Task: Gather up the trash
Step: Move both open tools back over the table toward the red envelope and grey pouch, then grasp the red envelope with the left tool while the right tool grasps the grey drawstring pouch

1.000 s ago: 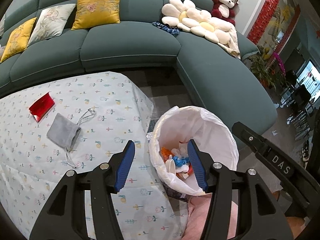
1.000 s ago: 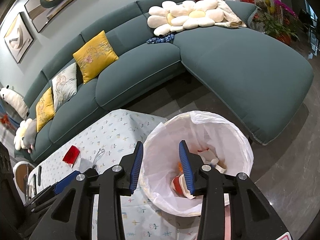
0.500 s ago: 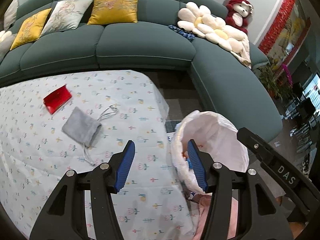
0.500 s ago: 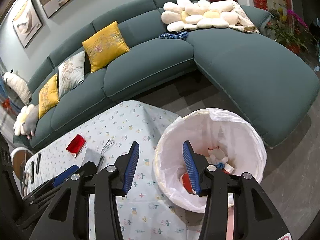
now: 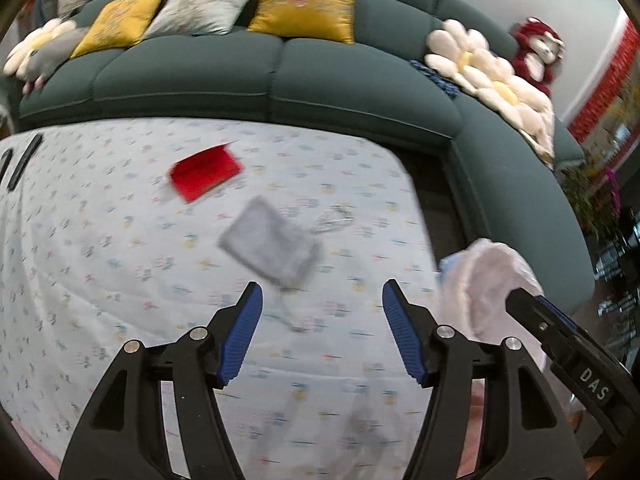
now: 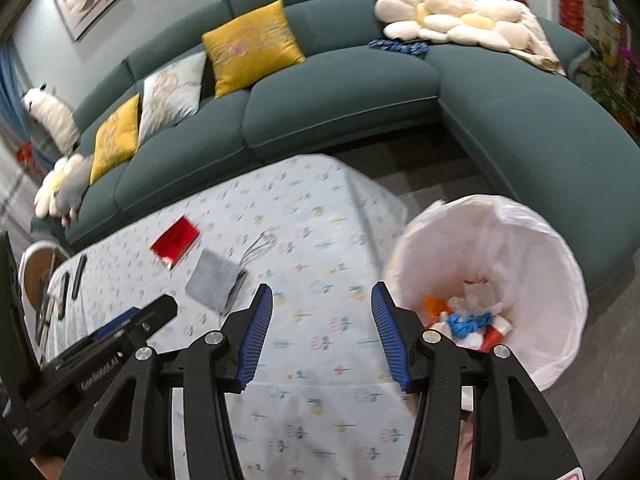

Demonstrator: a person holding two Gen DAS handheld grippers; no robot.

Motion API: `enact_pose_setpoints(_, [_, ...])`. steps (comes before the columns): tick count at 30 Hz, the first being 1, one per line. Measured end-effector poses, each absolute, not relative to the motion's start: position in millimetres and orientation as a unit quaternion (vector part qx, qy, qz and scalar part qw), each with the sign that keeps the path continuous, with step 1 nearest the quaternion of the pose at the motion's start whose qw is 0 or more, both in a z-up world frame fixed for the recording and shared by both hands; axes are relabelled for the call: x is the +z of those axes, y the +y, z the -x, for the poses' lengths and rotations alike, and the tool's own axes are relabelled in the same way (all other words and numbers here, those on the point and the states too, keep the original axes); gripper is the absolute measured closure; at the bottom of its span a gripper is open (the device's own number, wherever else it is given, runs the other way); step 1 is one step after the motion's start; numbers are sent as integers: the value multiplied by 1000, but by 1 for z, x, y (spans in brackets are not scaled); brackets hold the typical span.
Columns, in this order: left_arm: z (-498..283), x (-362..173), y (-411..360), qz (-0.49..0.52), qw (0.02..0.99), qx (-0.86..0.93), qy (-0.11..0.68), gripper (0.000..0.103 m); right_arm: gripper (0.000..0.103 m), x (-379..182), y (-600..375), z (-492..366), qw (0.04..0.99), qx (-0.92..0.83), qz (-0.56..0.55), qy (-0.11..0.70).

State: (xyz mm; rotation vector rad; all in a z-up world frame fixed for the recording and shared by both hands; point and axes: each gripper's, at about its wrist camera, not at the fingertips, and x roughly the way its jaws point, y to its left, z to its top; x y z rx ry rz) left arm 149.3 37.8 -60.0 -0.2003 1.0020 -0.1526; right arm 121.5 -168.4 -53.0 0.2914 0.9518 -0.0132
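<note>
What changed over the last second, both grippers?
Both grippers swung from over the bin to over the table, toward the grey pouch. The left gripper and right gripper are both opening, with nothing between the jaws. Nothing was grasped or released. The pouch, the red packet and the trash in the bin lie as before.

table cover [image 6: 320, 216]: thin printed cloth, matt | pouch [image 6: 214, 282]: grey soft fabric, matt | red packet [image 6: 175, 241]: glossy foil look | bin liner [image 6: 532, 240]: thin white plastic, slightly shiny | sofa [image 6: 340, 108]: green woven cloth, matt | gripper pads [image 6: 254, 338]: blue ribbed plastic or rubber
</note>
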Motion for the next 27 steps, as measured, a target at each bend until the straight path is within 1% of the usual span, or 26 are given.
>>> enact_pose_setpoints(10, [-175, -92, 130, 113, 864, -6, 491, 37, 53, -95, -98, -162, 854, 30, -118, 507])
enact_pose_setpoints(13, [-192, -102, 152, 112, 863, 7, 493, 32, 53, -113, -76, -181, 844, 36, -114, 523])
enact_pose_setpoints(18, [-228, -114, 173, 104, 865, 10, 490, 29, 53, -142, -53, -209, 828, 35, -116, 547])
enact_pose_setpoints(20, [-246, -119, 176, 93, 868, 10, 488, 24, 53, -154, -46, -222, 822, 30, -118, 556])
enact_pose_setpoints(27, [-300, -142, 181, 73, 869, -14, 489, 25, 53, -175, -30, -250, 813, 23, -115, 570])
